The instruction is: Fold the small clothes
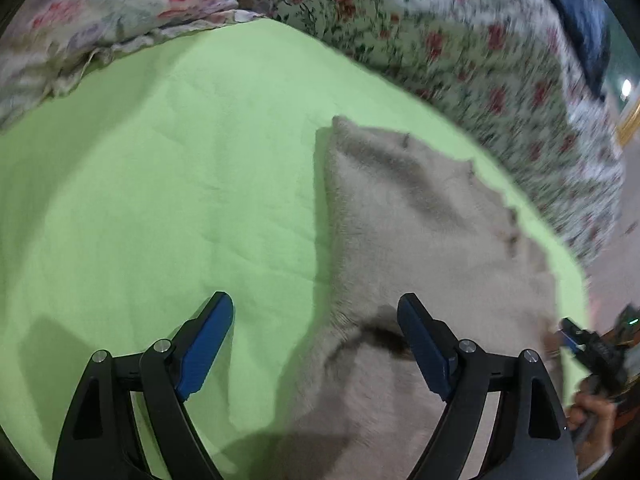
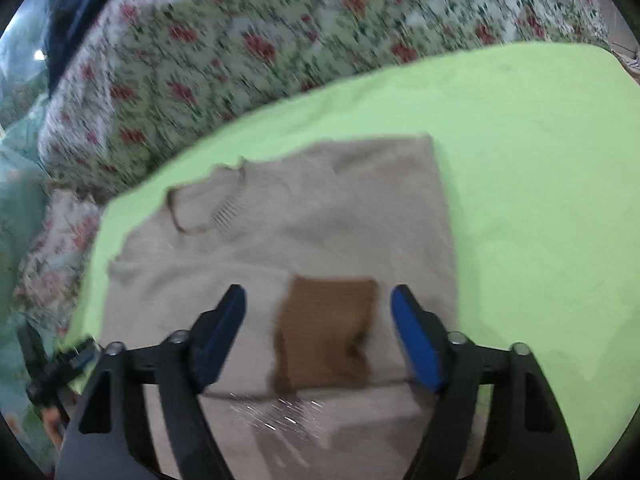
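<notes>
Our left gripper [image 1: 316, 344] hung wide and empty over the beige sweater's [image 2: 304, 216] edge on the green sheet [image 1: 160, 184], likely ready to pinch it. The sweater lay flat, collar toward the floral bedspread [image 2: 200, 60], long axis running away from us. Our right gripper [image 2: 318, 332] straddled the brown cuff [image 2: 324, 332], pads not touching.

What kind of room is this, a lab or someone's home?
Most likely a bedroom at home. A floral bedspread and a flowered pillow lie behind a green cloth, where a beige garment is spread for folding.
</notes>
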Available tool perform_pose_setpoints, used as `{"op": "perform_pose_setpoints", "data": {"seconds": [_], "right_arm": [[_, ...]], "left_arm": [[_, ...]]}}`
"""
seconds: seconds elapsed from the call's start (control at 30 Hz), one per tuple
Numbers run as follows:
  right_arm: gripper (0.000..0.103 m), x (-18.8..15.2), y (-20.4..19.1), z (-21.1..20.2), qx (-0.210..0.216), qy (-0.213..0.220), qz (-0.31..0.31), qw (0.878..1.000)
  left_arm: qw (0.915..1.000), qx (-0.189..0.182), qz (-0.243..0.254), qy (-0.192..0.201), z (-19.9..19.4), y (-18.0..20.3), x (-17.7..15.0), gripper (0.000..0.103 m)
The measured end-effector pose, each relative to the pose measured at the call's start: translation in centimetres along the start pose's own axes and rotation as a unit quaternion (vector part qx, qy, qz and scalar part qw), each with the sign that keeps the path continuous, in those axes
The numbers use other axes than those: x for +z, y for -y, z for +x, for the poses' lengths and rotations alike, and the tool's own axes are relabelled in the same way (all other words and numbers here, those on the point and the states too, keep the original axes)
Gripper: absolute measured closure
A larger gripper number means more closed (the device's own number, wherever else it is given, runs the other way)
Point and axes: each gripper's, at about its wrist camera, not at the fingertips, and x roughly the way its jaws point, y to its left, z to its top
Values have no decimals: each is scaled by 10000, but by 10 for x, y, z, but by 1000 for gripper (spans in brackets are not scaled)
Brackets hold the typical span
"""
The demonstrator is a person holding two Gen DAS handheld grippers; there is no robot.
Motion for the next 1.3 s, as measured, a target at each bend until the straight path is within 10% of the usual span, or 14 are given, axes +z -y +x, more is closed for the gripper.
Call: {"op": "perform_pose_setpoints", "data": {"seconds": [0.07,0.17,0.3,0.43,0.57,0.7,1.3], "right_arm": [[45,-3,-4,19,28,-373,-154,9992],[93,-2,-13,21,-90,-397,-497,9979],[94,5,-11,-14,-179,408,-354,9984],[93,-5,21,12,-440,-418,156,9980],[84,-21,29,-35,-149,0,264,9995],[53,-57,20,-91,234,344,217,9989],[47,-214,49,-200,950,-78,-26,9954]], "left_arm": [[9993,280,244,-39,5,6,0,18],[9968,581,550,-11,6,14,2,18],[9940,803,736,-70,15,15,4,16],[9923,901,845,-61,13,16,2,14],[9941,766,759,-133,-14,10,-11,15],[9971,293,683,-174,-61,-3,-48,15],[9839,-1100,1025,-969,-155,-8,-247,15]]}}
